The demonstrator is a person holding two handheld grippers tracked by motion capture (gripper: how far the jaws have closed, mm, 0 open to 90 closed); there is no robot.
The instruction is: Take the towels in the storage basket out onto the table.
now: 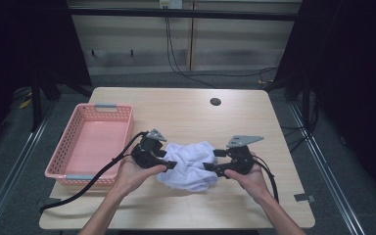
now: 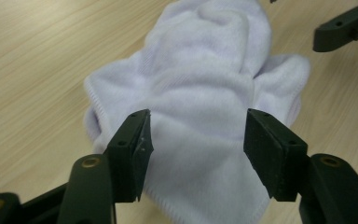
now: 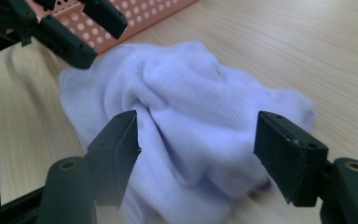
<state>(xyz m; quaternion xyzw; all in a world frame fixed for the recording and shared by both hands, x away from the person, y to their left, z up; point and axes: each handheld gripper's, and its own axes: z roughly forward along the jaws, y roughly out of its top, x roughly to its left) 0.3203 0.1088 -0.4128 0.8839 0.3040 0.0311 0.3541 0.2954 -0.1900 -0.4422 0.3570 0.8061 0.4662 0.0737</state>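
My worry from here is a shallow bite: both tools are spread wide with nothing clamped, and the white towel is bunched into a soft mound, so if I close on the top of a fold I will likely pinch only one layer and the rest will slide out or drag across the tabletop. The left tool has its jaws standing either side of the near hem, pads clear of the cloth; the right tool straddles the rumpled bulk the same way, released and not pressing. If the two close at uneven depths, I judge the towel would twist instead of lifting flat. A second risk is the pink basket just beside the left hand (its rim is close enough that a sideways swing could knock it).

The towel itself lies crumpled in the middle front of the tabletop, between the two tools, well outside the basket. It looks like thick terry with a ribbed, stitched edge, heaped in folds with one corner pointing toward the left tool. It should be limp and give no resistance.
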